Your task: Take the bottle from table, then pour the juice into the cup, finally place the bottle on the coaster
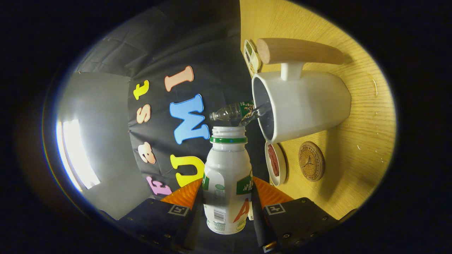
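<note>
— The tongs (227,197)? 
— Closed on the white bottle (227,183), one finger pressing each side; cap off, mouth pointing at the cup.
— And the cup (300,106)? 
— White, wooden-handled, near the table's (353,148) far edge, just beyond the bottle's mouth. The round cork coaster (311,161) lies beside it, bare.

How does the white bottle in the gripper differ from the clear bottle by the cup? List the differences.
1. The white bottle is opaque; the clear bottle is see-through.
2. The white bottle sits clamped in the gripper; the clear bottle lies beyond, partly behind the white cup.
3. The white bottle lies parallel to the tabletop; the clear bottle stands at right angles to it.
Both carry green labels.
</note>
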The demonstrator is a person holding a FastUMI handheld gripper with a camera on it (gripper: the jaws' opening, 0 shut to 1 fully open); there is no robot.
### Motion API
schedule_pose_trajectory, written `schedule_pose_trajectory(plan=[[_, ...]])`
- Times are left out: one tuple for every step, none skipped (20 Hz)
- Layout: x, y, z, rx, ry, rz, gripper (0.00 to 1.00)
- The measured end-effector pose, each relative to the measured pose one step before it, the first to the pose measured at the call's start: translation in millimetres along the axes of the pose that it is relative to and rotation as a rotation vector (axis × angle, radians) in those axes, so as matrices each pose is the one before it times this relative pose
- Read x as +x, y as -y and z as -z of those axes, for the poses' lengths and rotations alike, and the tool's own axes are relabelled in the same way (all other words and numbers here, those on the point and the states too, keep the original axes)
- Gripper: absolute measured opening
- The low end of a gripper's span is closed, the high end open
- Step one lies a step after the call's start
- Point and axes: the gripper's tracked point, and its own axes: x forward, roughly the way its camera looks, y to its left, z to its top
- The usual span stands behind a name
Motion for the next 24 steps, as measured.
schedule_pose_trajectory(plan=[[-1.6,-2.27,0.49,0.00932,0.00256,-0.0042,0.63],[-0.38,-0.21,0.2,0.00584,0.00115,-0.00105,0.63],[0.81,-1.49,-0.27,0.0032,0.00219,-0.00004,0.63],[0.11,-1.34,0.08,0.00232,0.00061,-0.00068,0.63],[-0.45,-3.15,-0.26,0.00382,0.0019,-0.00162,0.63],[0.04,-1.65,-0.01,0.00384,0.00082,-0.00266,0.63],[0.15,-2.21,0.2,0.00385,0.00158,-0.00147,0.63],[0.01,-1.1,-0.23,0.00488,0.00185,-0.00177,0.63],[-1.2,-1.43,-0.4,0.00736,0.00178,-0.00098,0.63],[0.37,-0.11,-0.39,0.0072,0.00053,0.00017,0.63],[0.41,0.09,0.57,0.00556,0.00206,-0.00044,0.63],[-1.22,0.76,-0.09,0.00451,0.00071,0.00071,0.63],[-0.9,0.11,-0.5,0.00429,0.0017,0.00122,0.63],[-1.18,1.27,-1.01,0.00621,0.00289,0.00236,0.63],[-0.27,-0.85,-1.14,0.00903,0.00419,0.00021,0.63],[-1.59,-0.62,-1.34,0.0104,0.00465,-0.00401,0.63],[-0.21,-1.38,-0.17,0.00789,0.00218,-0.00185,0.63],[-1.29,0.64,-0.4,0.00392,0.00216,0.00115,0.63],[-0.48,-0.3,0.6,0.00259,0.00115,0.00218,0.63],[0.74,-0.93,-0.02,0.00437,0.00134,-0.00137,0.63],[-0.57,-2.32,-0.45,0.00432,0.00041,-0.00176,0.63],[0.91,-0.96,0.52,0.00196,-0.00074,-0.00171,0.63],[1.0,-1.25,0.44,-0.00006,-0.00008,-0.00033,0.63],[0.96,-0.29,0.02,0.00129,0.0018,0.00034,0.63]])
